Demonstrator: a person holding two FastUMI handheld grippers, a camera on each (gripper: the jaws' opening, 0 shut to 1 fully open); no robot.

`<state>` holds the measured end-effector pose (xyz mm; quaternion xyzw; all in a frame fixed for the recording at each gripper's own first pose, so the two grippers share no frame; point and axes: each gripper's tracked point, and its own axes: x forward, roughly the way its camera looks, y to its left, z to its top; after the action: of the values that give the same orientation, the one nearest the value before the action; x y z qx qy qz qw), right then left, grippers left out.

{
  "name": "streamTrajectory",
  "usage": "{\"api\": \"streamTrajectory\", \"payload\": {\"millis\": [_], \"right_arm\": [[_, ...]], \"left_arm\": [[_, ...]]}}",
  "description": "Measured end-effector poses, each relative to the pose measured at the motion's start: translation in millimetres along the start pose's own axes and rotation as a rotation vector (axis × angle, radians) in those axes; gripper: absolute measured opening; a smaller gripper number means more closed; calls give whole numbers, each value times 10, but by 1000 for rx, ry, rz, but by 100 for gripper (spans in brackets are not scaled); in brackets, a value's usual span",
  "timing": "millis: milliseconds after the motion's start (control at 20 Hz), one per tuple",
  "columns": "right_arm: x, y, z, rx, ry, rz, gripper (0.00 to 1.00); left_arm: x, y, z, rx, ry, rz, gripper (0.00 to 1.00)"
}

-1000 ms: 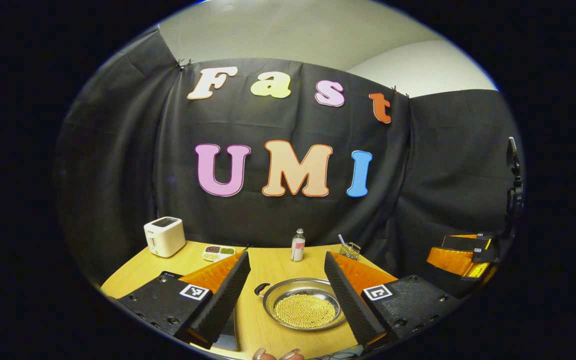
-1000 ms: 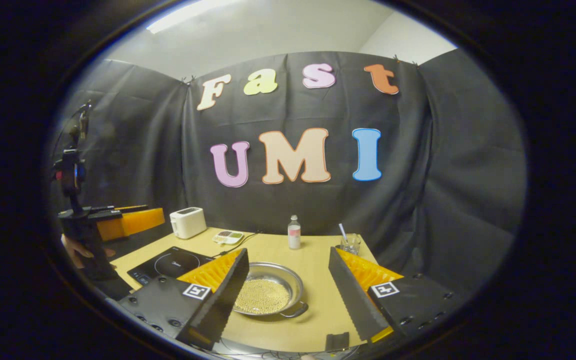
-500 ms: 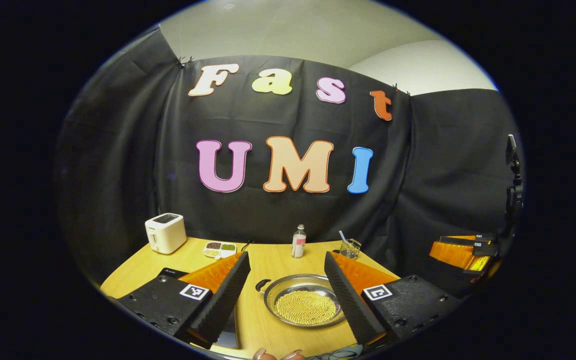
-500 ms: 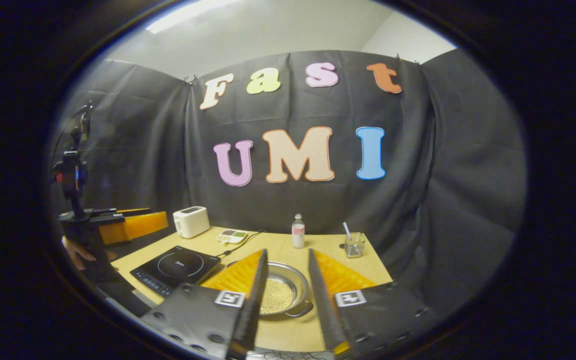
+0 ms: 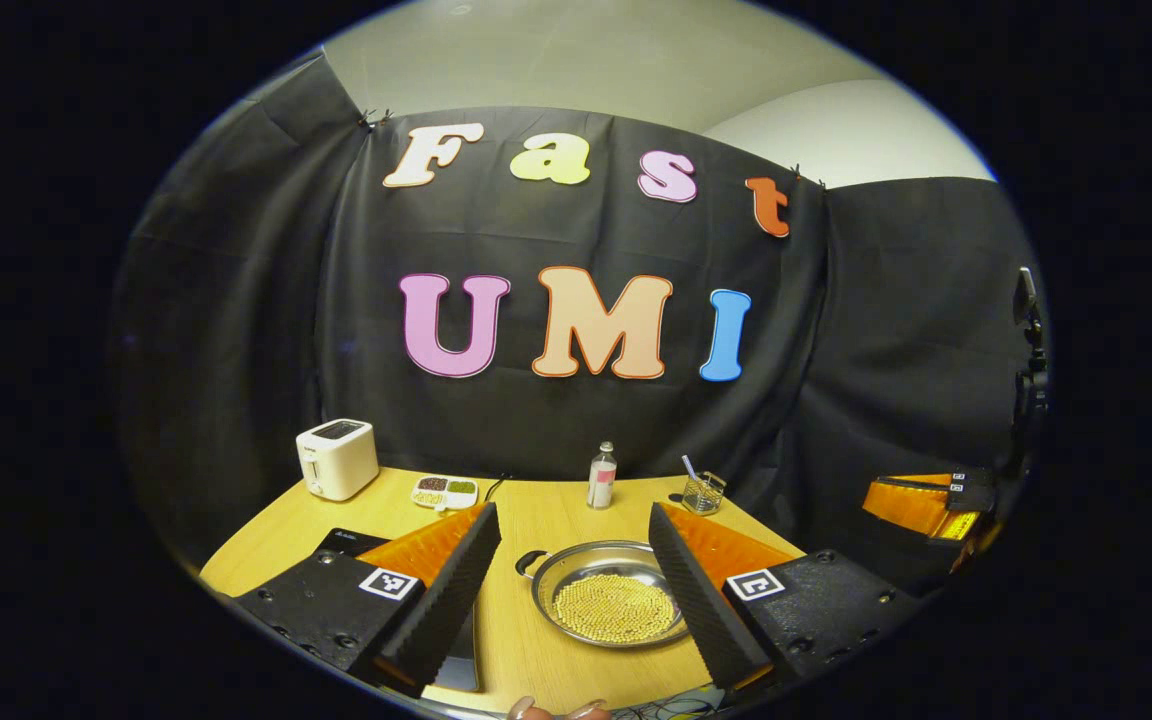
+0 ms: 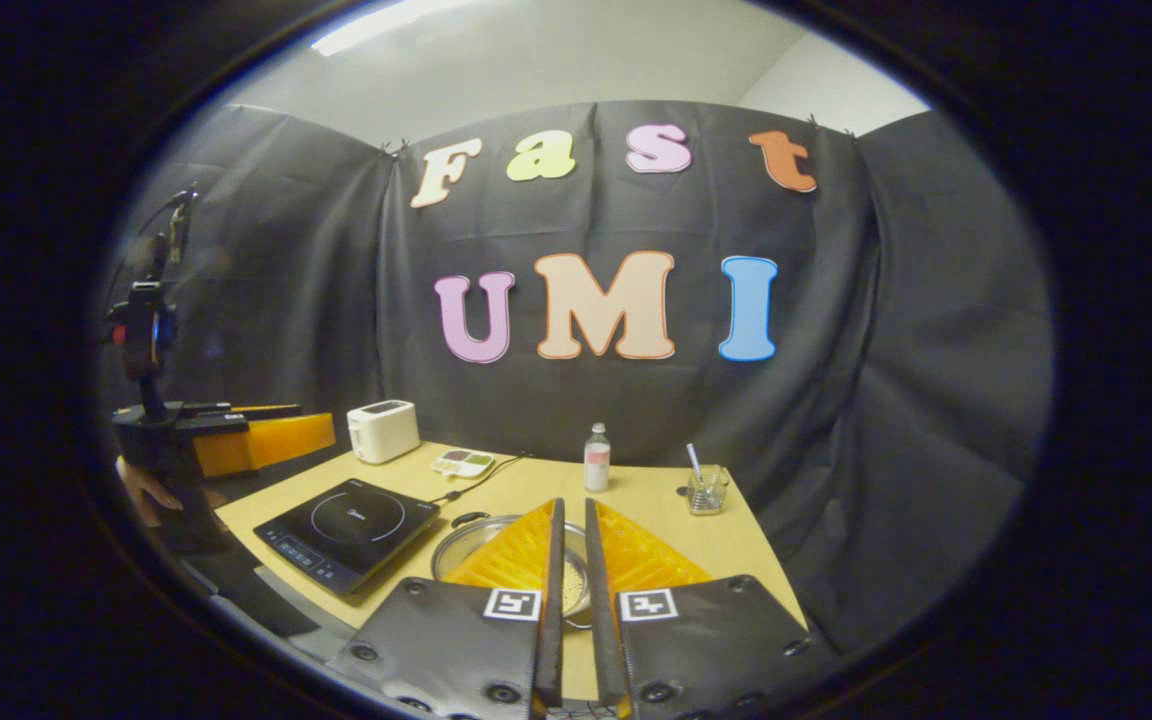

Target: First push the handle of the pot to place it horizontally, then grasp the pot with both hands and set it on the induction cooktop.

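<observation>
While left tool [image 5: 576, 570] gapes, right tool [image 6: 568, 560] nearly closes over pot [image 6: 466, 545].

A pale wood-grain yellow table [image 5: 536, 520] holds a shiny silver metal pot [image 5: 576, 570] with dark handles, its bottom covered in small golden-yellow beads [image 5: 614, 608]. A glossy black induction cooktop [image 6: 346, 530] carries thin white ring markings. The toaster [image 5: 336, 458] is cream white with a dark top slot. A white divided dish [image 5: 444, 492] holds brown, green and pale yellow portions. A clear bottle [image 5: 601, 476] has a pinkish-red and white label. A clear glass [image 5: 702, 493] has a criss-cross pattern.
</observation>
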<state>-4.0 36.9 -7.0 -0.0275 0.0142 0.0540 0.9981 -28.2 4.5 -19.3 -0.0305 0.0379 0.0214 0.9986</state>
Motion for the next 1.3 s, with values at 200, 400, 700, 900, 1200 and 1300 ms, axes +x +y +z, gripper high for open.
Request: {"api": "streamTrajectory", "payload": {"millis": [200, 400, 700, 900, 1200, 1300], "right_arm": [[-181, 32, -33, -9, 48, 40, 15], [85, -21, -94, 6, 42, 55, 4], [117, -19, -322, 42, 97, 116, 7], [156, -89, -525, 48, 152, 149, 2], [336, -155, -1031, 62, 272, 159, 2], [445, -149, -1221, 69, 320, 154, 2]], "left_arm": [[3, -15, -29, -8, 9, 15, 96], [24, -77, -27, -7, 9, 25, 96], [71, -164, -93, -8, 20, 36, 93], [105, -210, -172, -17, 29, 68, 93], [299, -265, -429, -7, 88, 60, 96], [436, -262, -560, -20, 122, 41, 96]]}}
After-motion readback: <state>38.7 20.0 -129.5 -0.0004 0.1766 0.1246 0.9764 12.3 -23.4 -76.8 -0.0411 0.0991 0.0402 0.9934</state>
